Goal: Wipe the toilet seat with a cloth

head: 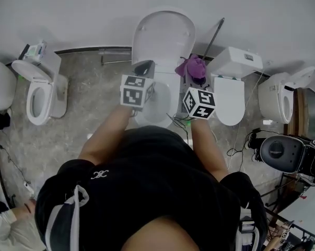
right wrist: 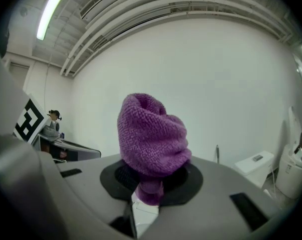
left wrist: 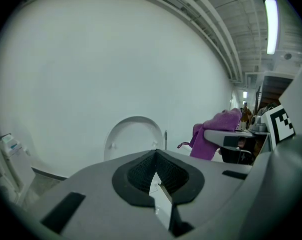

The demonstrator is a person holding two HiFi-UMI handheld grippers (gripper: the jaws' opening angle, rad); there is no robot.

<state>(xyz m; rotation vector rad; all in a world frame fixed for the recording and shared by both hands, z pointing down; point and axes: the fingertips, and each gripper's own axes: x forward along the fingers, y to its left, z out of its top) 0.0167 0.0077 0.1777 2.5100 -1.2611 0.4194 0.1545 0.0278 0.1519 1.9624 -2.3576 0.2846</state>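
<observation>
In the head view a white toilet [head: 158, 95] stands right in front of me, its lid [head: 164, 35] raised against the wall. My right gripper [head: 193, 72] is shut on a purple cloth [head: 193, 66] and holds it in the air over the toilet's right side. In the right gripper view the cloth [right wrist: 152, 144] bulges up from the closed jaws. My left gripper [head: 143, 67] is shut and empty, above the seat's left side. The left gripper view shows its closed pads [left wrist: 140, 174], the lid [left wrist: 133, 136] ahead and the cloth [left wrist: 216, 134] at the right.
Other white toilets stand along the wall: two at the left [head: 39, 90], one close on the right [head: 231, 82] and one further right [head: 280, 95]. A dark rod [head: 213, 35] leans on the wall. Cables and a black device [head: 280, 153] lie on the floor at right.
</observation>
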